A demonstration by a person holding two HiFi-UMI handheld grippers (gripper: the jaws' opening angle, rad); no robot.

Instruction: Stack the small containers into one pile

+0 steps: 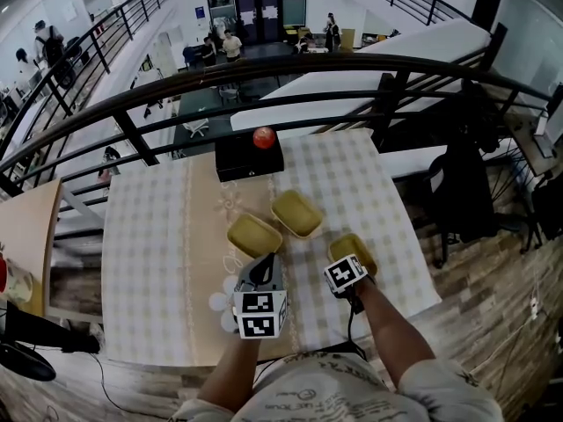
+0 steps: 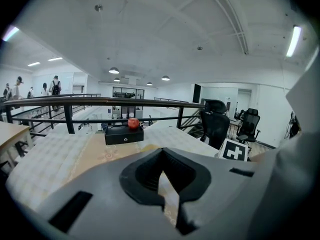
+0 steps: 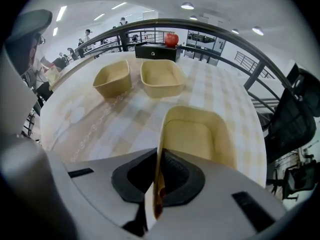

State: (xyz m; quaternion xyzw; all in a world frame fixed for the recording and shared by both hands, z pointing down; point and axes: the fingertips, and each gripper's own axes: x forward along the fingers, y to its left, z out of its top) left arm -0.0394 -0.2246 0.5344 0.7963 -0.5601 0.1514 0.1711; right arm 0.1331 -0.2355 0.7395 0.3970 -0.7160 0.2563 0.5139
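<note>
Closest in, the right gripper (image 3: 158, 166) is clenched on the nearest container (image 3: 200, 134). It's pinching that thin yellow side wall with one jaw inside the tub and one outside. The tub is open side up, with its long axis running pretty much straight away from the gripper toward the far end of the table (image 1: 149, 262), and the short far wall faces the railing. It's over the near right part of the checked cloth. I honestly can't tell if it's resting on the cloth or lifted a hair. The left gripper (image 2: 162, 164) is just left of it, over the near middle of the table. Its jaws are closed together with nothing in them and it isn't touching any tub. Further out, around mid-table, the second container (image 3: 114, 79) and third container (image 3: 161, 78) sit just beside each other. Both are open side up and turned at an angle to the table edges, and they're well apart from the one being gripped. So that's three separate tubs, none nested. At the far edge there's a black box (image 3: 156, 51) with a red ball (image 3: 171, 39) on top, then the dark railing (image 1: 264, 69) curving behind it.
</note>
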